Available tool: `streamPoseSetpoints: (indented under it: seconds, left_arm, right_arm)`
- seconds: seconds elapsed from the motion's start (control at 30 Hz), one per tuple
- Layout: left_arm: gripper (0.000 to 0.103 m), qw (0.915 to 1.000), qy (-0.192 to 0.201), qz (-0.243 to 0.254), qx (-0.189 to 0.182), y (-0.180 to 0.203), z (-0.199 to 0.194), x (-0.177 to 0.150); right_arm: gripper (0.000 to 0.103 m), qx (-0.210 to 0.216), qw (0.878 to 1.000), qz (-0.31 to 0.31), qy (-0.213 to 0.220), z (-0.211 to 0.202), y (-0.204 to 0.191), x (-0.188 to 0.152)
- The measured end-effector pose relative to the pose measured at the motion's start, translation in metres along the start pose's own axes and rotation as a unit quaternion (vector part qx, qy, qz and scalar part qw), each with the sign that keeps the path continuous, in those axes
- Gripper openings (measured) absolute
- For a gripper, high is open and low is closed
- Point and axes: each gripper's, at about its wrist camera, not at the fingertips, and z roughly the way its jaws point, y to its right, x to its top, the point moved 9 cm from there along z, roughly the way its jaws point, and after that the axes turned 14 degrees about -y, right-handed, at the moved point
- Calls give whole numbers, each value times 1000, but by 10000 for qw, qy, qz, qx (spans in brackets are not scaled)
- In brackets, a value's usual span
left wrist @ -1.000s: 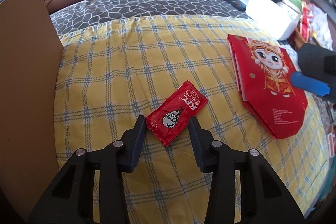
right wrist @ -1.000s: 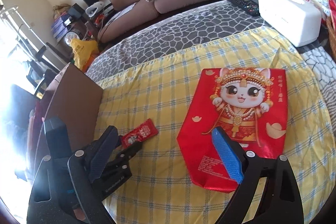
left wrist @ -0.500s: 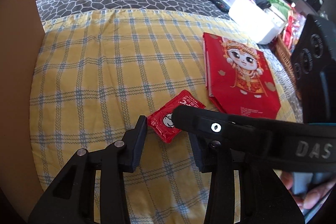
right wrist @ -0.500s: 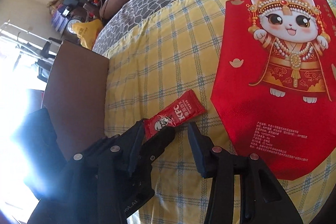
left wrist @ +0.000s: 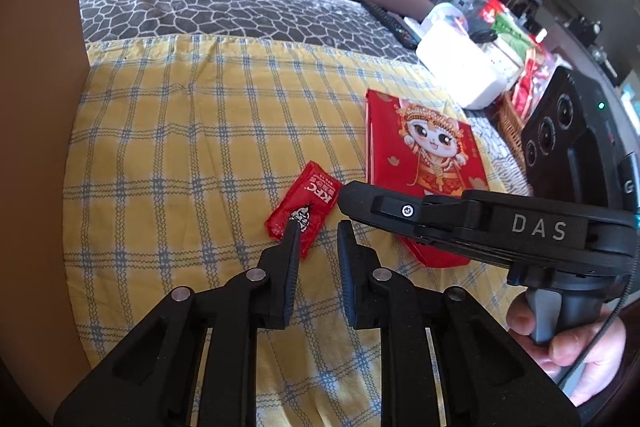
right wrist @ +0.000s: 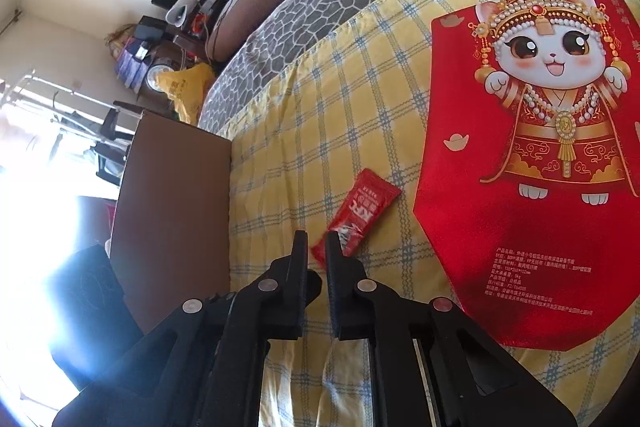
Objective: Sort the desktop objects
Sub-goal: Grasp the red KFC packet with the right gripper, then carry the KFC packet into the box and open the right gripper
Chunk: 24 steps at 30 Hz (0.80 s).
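I work both grippers at the ketchup sachet (right wrist: 356, 217), which lies flat on the yellow check cloth (left wrist: 168, 147) just left of the red cat bag (right wrist: 532, 167). The right gripper (right wrist: 316, 241) has its fingers narrowed around the sachet's near corner, apparently not yet pinching; the left gripper (left wrist: 318, 229) stands spread beside it. I judge a low, square close works best.

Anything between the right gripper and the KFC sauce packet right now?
Nothing visible. The right gripper has its narrowed fingertips at the near end of the KFC sauce packet; only yellow checked cloth lies around it. The left gripper hovers beside it, not between.
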Motion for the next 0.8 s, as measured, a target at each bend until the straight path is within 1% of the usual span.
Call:
streamPoseSetpoints:
  seconds: [0.1, 0.17, 0.2, 0.23, 0.3, 0.33, 0.4, 0.47, 0.5, 0.53, 0.57, 0.6, 0.63, 0.7, 0.73, 0.8]
  left_arm:
    - [17, 9999, 100, -40, 20, -4, -11, 4]
    - [19, 9998, 138, -65, 112, -9, -13, 6]
    - [30, 9998, 123, -30, 158, -11, -11, 7]
    - [52, 9997, 97, -34, 210, -13, -7, 7]
    - [70, 9995, 75, -6, 316, -15, 2, 8]
    - [70, 9993, 38, 65, 375, -15, 8, 7]
    - [70, 9984, -73, 242, 509, -11, 21, 6]
    - [69, 9962, -194, 441, 725, -6, 35, 2]
    - [68, 9943, -243, 539, 888, -5, 42, 0]
    - [65, 9921, -223, 633, 1061, -4, 44, -2]
    - [59, 9894, -164, 751, 1232, -2, 44, -2]
    - [40, 9878, -159, 834, 1304, -1, 45, -3]
    - [32, 9863, -144, 868, 1392, -1, 45, -2]
    - [30, 9894, -134, 789, 1212, -1, 43, -2]
    - [29, 9926, -141, 667, 1009, -3, 41, -3]
    - [29, 9962, -153, 492, 697, -3, 37, -3]
  right_arm:
    - [8, 33, 10000, -53, 52, -3, -5, 2]
    - [8, -66, 9999, -76, 104, -6, -6, 5]
    - [9, -213, 9997, -74, 125, -7, -4, 6]
    - [9, -404, 9991, -90, 115, -7, -2, 6]
    - [10, -672, 9977, -94, 49, -2, 4, 5]
    - [11, -747, 9972, -51, 1, 1, 8, 5]
    - [13, -761, 9971, 35, -80, 7, 15, 3]
    - [17, -750, 9970, 132, -102, 9, 21, 4]
    - [21, -734, 9971, 149, -93, 9, 21, 4]
    - [25, -724, 9972, 159, -79, 8, 22, 4]
    - [27, -732, 9972, 154, -63, 7, 22, 5]
    - [28, -744, 9971, 143, -48, 6, 22, 5]
    - [28, -753, 9971, 140, -43, 6, 22, 5]
    - [28, -750, 9971, 147, -47, 6, 21, 5]
    - [29, -752, 9970, 157, -55, 6, 22, 5]
    - [29, -748, 9970, 178, -76, 7, 22, 4]
